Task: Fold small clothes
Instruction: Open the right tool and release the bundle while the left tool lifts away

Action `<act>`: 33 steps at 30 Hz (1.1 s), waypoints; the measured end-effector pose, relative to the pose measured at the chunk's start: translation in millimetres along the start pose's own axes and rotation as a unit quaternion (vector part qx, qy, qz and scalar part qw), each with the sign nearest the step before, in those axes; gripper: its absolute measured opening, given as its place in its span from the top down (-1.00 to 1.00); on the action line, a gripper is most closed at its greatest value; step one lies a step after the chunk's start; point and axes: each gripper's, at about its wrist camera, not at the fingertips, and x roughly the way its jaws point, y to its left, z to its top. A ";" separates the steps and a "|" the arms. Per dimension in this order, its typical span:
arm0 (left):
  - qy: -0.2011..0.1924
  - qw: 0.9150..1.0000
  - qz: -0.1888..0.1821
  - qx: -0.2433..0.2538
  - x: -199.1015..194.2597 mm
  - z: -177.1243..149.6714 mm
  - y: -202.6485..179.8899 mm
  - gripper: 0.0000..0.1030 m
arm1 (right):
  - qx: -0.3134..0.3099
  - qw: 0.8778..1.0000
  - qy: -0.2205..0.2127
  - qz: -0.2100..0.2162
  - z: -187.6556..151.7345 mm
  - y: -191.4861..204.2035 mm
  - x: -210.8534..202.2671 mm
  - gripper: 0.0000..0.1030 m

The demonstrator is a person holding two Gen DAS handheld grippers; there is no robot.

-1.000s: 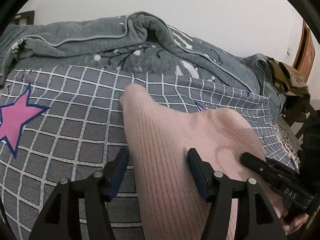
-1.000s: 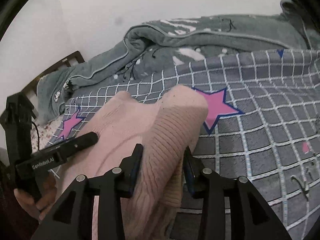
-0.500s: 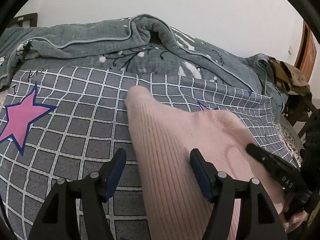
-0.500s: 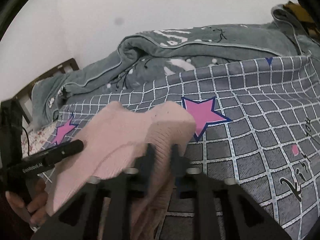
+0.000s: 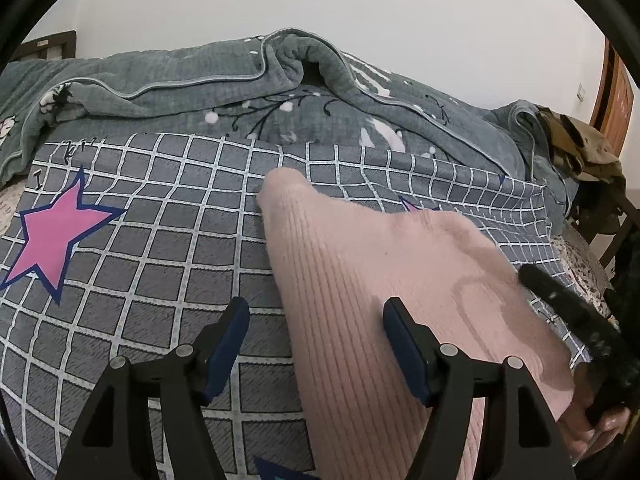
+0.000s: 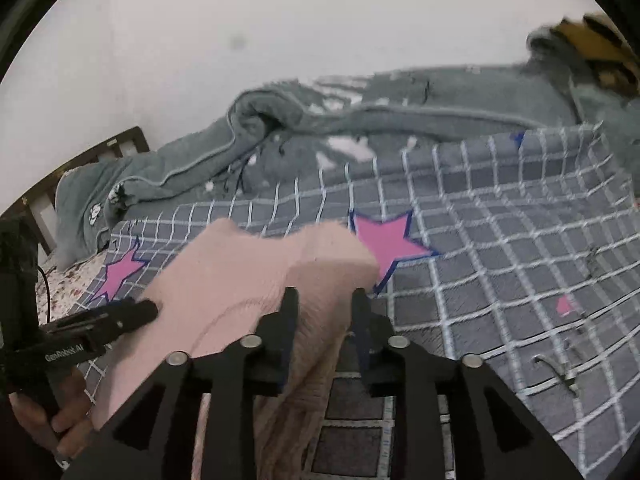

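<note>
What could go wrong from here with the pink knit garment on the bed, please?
1. The right hand-held gripper has just been opening around a bunched fold of the pink ribbed knit garment; the fold could slump and undo itself.
2. The left hand-held gripper, jaws opening, straddles the garment's left edge without pinching it, so a pull may miss.
3. The checked star-print blanket underneath is loose; closing low could catch it too.

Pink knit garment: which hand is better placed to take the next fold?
Right, probably. The right tongs straddle a bunched fold of the pink knit garment, their jaws having just been opening. The left tongs stand wide, only one finger on the fabric.
</note>
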 end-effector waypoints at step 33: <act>0.020 0.999 0.009 0.030 -50.5 -53.8 -16.7 -0.34 | -0.037 0.996 0.065 -0.039 -55.2 21.5 -58.3 0.23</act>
